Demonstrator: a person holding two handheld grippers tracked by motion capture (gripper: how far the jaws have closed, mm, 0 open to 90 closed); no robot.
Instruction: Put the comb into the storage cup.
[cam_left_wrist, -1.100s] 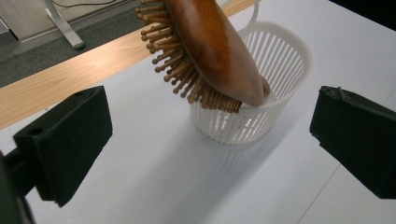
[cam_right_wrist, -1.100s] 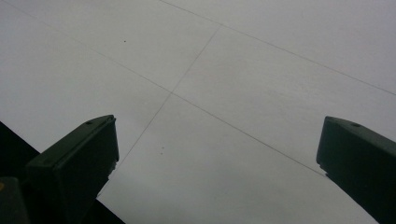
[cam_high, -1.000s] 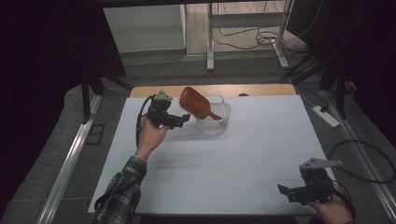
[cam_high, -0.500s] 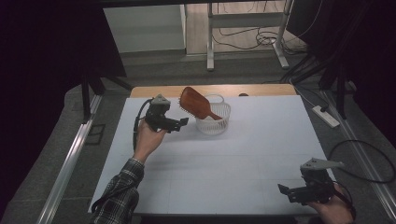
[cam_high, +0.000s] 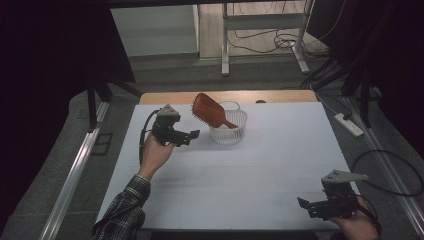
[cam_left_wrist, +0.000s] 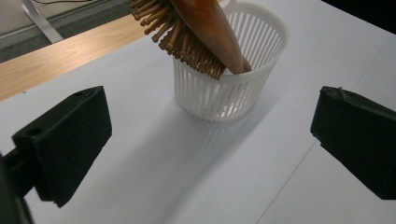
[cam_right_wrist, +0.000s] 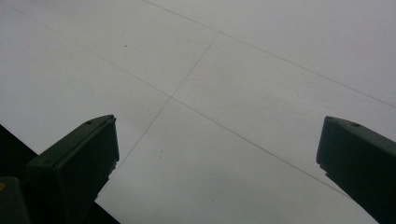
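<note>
Left sleeve (cam_high: 122, 210), plaid, came up from the near edge of the white table (cam_high: 240, 195). Left hand (cam_high: 155, 152) held the left gripper (cam_high: 192, 134) above the table's far left part, pointed toward the basket (cam_high: 228, 131); jaws stood wide apart, nothing between them. In the left gripper view the basket (cam_left_wrist: 233, 88) sat ahead between the jaws, near but untouched. Basket was white, slatted, upright, near the far edge at about mid-width. A brown brush (cam_high: 207, 110) stood in it handle down, head leaning out over the rim to the left; bristles (cam_left_wrist: 187, 39) faced down toward the table. Beyond the white top, a strip of wood edge (cam_high: 270, 96). Right gripper (cam_high: 306, 206) was at the near right corner, low over the table, well apart from the basket; jaws wide apart, holding nothing, bare table (cam_right_wrist: 224, 93) beneath them.
</note>
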